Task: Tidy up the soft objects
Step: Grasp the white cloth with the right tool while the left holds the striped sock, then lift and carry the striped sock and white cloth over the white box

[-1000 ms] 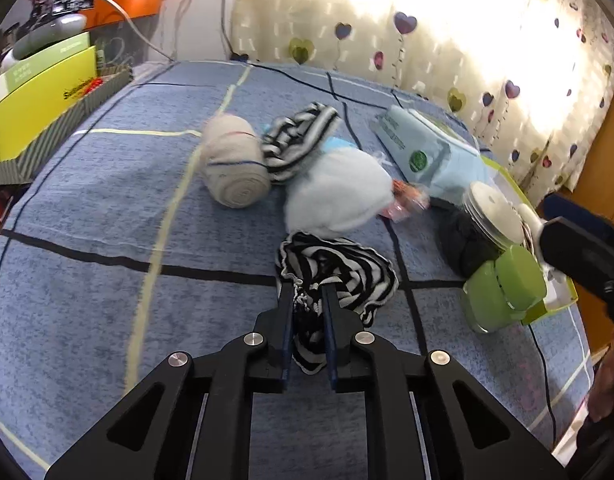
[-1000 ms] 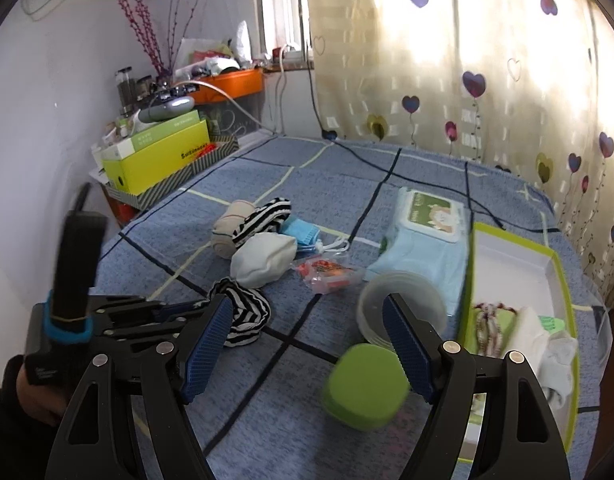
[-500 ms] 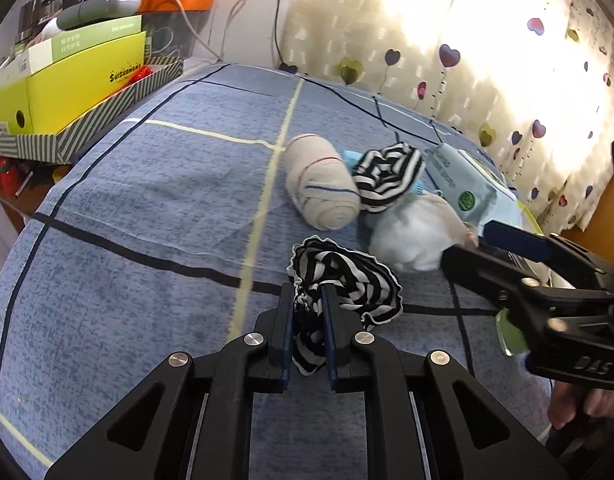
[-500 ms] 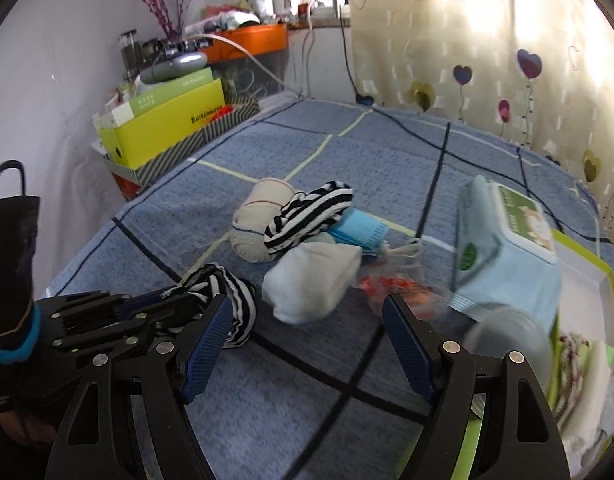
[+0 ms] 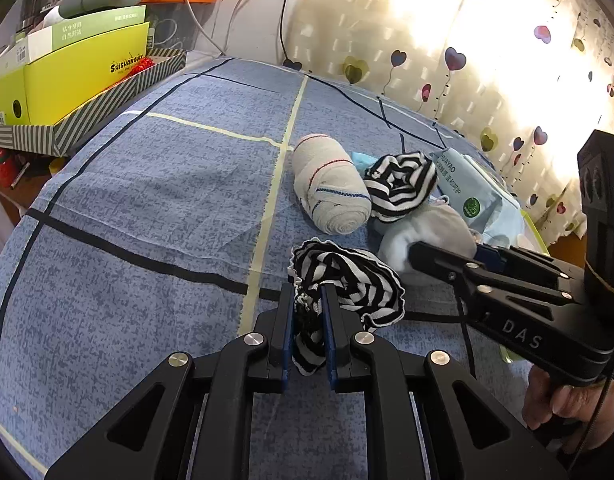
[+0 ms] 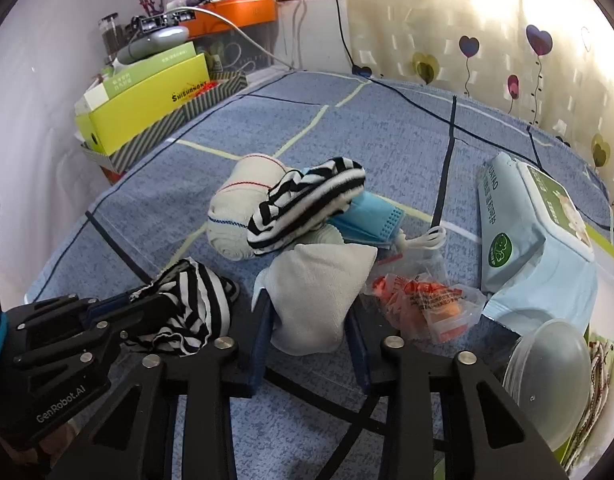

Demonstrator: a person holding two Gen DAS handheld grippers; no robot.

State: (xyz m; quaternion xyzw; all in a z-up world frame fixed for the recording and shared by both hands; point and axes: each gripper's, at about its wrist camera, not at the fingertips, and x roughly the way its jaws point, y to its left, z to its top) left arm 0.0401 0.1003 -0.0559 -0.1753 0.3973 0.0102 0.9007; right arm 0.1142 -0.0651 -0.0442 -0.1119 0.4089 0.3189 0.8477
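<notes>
The left hand-held gripper (image 5: 309, 332) pinched the limp striped sock (image 5: 347, 284); the right hand-held gripper (image 6: 311, 324), just closing, squeezed the soft white sock (image 6: 319, 292) mid-body.

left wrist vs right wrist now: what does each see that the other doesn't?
Left wrist only: the person's hand holding the right tool.

Right wrist only: orange snack packet, blue face mask, clear plastic lid, and the right gripper, jaws just closing, around the white sock.

Both: left gripper clamping the striped sock, bandage roll, second striped sock, wipes pack, yellow box.
</notes>
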